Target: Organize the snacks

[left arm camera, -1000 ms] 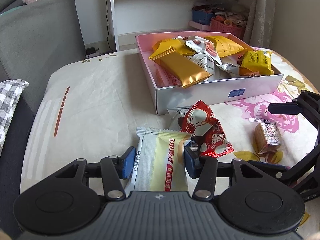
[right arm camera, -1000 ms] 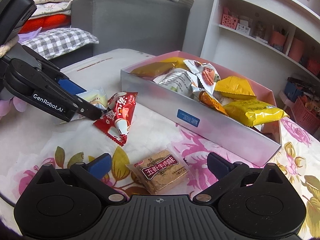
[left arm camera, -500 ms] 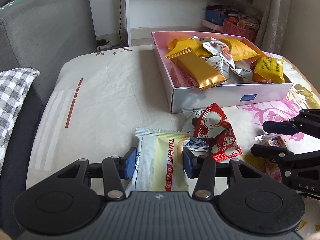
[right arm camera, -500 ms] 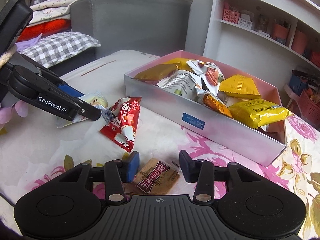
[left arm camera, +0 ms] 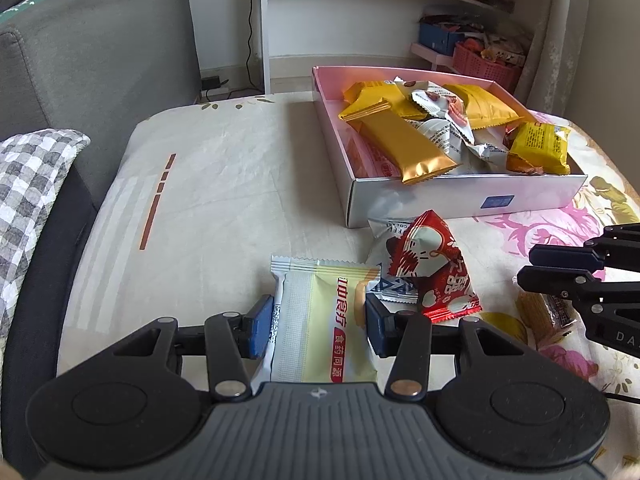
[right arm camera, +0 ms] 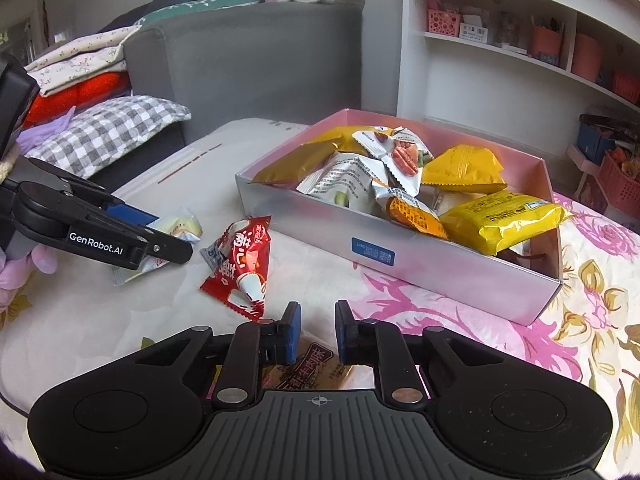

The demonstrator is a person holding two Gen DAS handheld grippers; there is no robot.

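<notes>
1. The left gripper (left arm camera: 316,330) is grasping a pale yellow snack packet (left arm camera: 326,328); its blue fingers (left arm camera: 258,330) are pressing the packet's two sides, and the packet is lying on the cloth-covered table (left arm camera: 224,184), or barely off it.
2. The right gripper (right arm camera: 317,334) is clenching on a brown beef snack packet (right arm camera: 308,368) low between its fingers (right arm camera: 290,334); whether the packet is off the cloth I cannot tell.
3. The step in hand appears to be the pick-up of both packets, one per gripper.
4. The snack box (left arm camera: 460,202) is sitting farther back on the table, already holding several yellow and white packets.
5. A red triangular packet (right arm camera: 242,266) is lying loose between the two grippers, overlapping a white wrapper (left arm camera: 390,290).
6. The next move is probably calling for lifting each packet over the box wall and releasing it inside.
</notes>
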